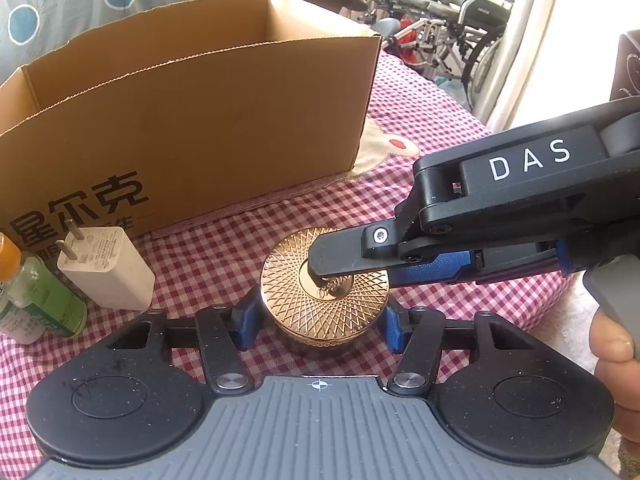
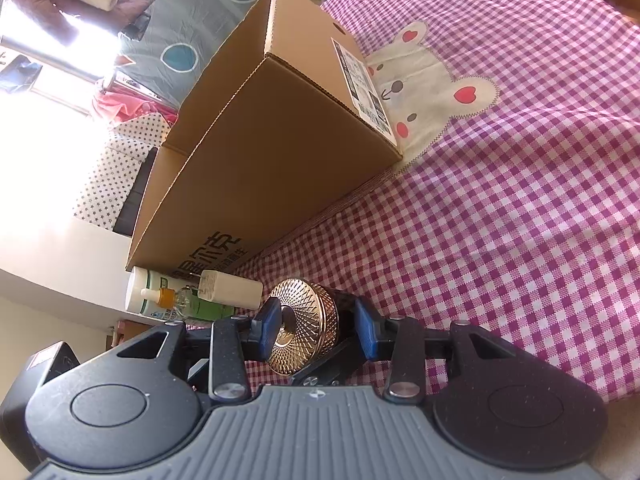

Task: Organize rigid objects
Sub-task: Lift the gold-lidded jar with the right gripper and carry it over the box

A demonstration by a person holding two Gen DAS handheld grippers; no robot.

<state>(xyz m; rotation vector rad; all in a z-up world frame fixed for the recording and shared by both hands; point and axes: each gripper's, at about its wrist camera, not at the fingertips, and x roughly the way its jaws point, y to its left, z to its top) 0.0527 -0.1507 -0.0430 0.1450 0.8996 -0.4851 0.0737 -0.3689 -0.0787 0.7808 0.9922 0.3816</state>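
both claws clamped on round gold jar (image 1: 324, 300) with criss-cross engraved lid: left claw (image 1: 320, 320) sideways, right claw (image 2: 316, 330) top-to-bottom

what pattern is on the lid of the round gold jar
A fine crisscross lattice of engraved lines on the round gold jar's lid, clearest in the left wrist view.

A round gold jar (image 1: 324, 296) with a lattice-patterned lid sits upright on the checked cloth (image 1: 440, 120) before an open cardboard box (image 1: 192, 128).
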